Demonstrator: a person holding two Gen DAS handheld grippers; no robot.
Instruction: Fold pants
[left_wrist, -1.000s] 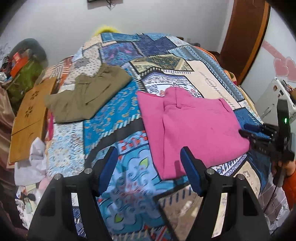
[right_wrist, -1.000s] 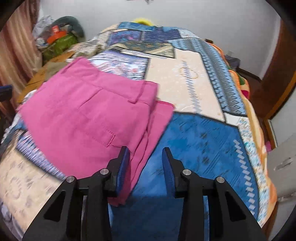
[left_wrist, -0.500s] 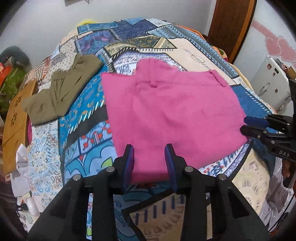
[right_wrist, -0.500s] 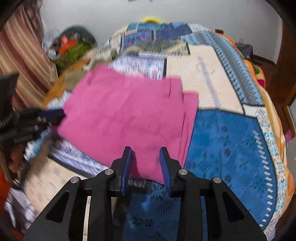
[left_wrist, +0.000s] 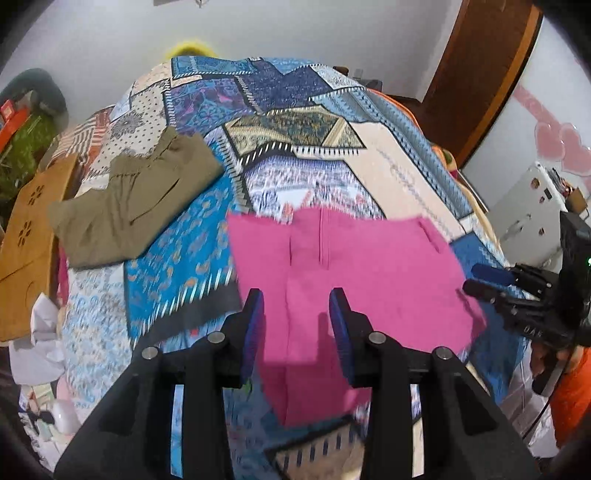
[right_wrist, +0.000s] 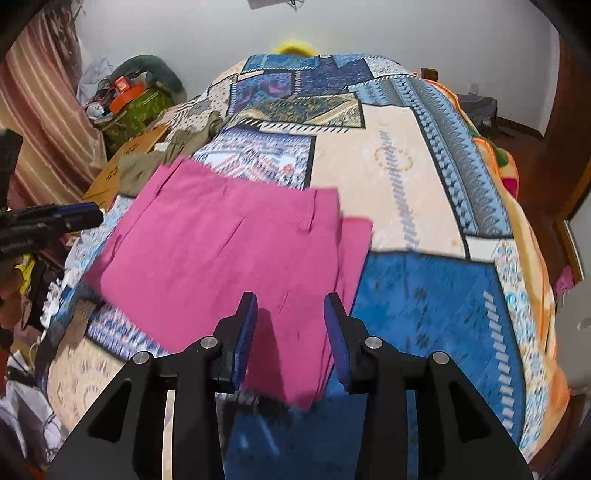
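Pink pants (left_wrist: 347, 273) lie folded on the patchwork bedspread (left_wrist: 295, 129); they also show in the right wrist view (right_wrist: 229, 251). My left gripper (left_wrist: 296, 328) is open and empty, above the pants' near edge. My right gripper (right_wrist: 290, 332) is open and empty, over the pants' near right corner. The right gripper shows at the right edge of the left wrist view (left_wrist: 517, 295). The left gripper shows at the left edge of the right wrist view (right_wrist: 51, 221).
Folded olive pants (left_wrist: 129, 206) lie on the bed's left side. A wooden board (left_wrist: 29, 240) leans beside the bed at the left. Clutter and bags (right_wrist: 125, 99) sit at the back left. A white appliance (left_wrist: 528, 218) stands at the right.
Both grippers have pulled back and risen from the pink pants. The left jaws closed from wide to a narrower gap a second ago and now stand a little wider.
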